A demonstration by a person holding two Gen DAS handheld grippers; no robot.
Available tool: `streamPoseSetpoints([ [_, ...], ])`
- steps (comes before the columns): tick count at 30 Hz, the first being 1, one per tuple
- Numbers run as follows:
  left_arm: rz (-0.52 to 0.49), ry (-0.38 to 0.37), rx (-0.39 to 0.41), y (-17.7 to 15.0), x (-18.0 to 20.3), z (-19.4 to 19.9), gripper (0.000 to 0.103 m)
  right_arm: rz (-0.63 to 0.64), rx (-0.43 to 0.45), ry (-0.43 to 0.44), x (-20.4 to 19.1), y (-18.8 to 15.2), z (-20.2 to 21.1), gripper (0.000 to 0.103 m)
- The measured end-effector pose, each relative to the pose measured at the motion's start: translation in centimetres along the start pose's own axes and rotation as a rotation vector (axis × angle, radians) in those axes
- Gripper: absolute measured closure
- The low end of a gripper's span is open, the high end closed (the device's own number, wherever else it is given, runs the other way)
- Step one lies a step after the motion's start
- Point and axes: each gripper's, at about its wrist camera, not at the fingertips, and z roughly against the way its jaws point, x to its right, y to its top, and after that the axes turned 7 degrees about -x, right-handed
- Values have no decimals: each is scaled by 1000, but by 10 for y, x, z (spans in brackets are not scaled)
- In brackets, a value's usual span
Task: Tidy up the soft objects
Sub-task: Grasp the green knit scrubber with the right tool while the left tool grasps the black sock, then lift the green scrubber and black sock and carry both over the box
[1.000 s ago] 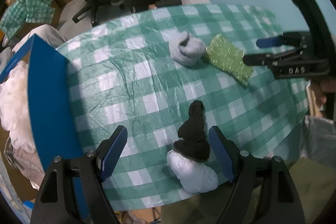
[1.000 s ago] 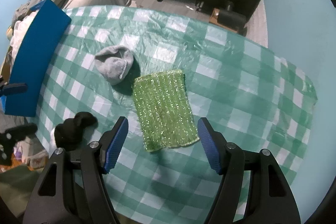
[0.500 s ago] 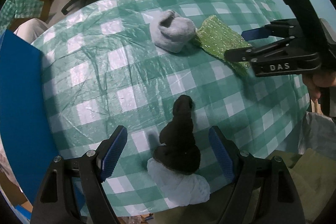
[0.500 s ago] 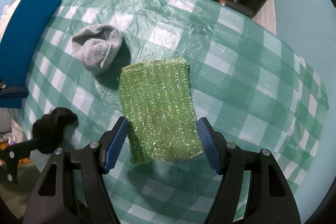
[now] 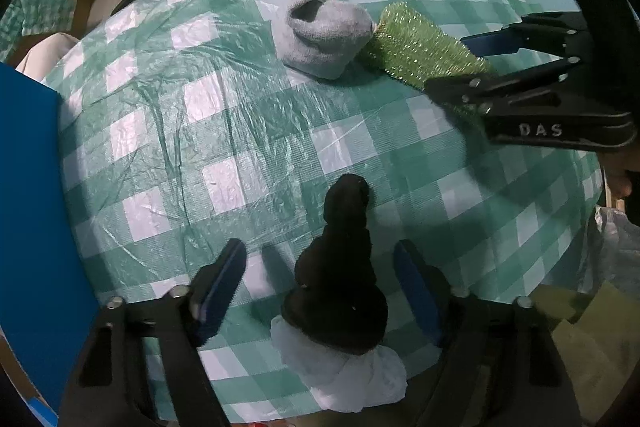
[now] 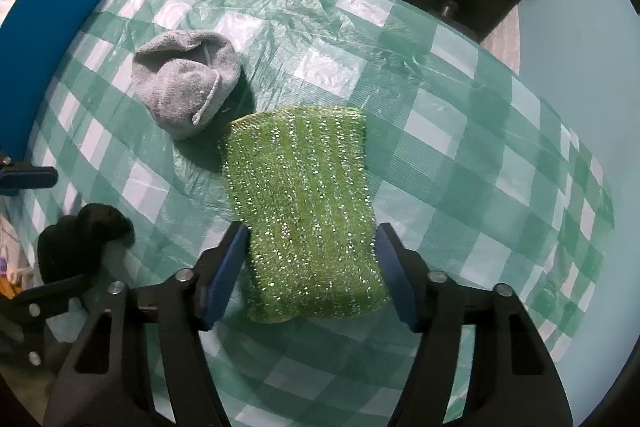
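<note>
Both grippers point down, jaws closing (not yet gripping) around black sock (image 5: 340, 267) and green cloth (image 6: 308, 203).

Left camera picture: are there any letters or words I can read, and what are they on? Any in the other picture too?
"DAS": pale letters on the black body of the right gripper, beside the green sparkly cloth.
No other words, numbers or signs show in the left wrist view.
The right wrist view has no writing at all.
</note>
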Motion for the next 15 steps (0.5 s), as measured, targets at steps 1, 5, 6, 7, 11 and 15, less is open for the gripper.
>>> streamPoseSetpoints([
  [1,1,12,-13,1,0,-3,39,-1,0,1,0,0,1,51],
  [5,14,-3,-20,1,-1,-9,59,-5,-5,7,-2,-1,3,77],
  [6,16,-8,-19,1,-1,-9,65,-7,-6,11,-3,-2,5,84],
  [7,15,-7,-17,2,-1,-9,65,-13,-9,17,-4,-2,6,86],
  [11,11,-13,9,0,-9,-4,67,-38,-4,46,2,-5,13,88],
  [15,20,-21,27,-1,-20,7,68,-78,6,83,4,-13,24,89],
])
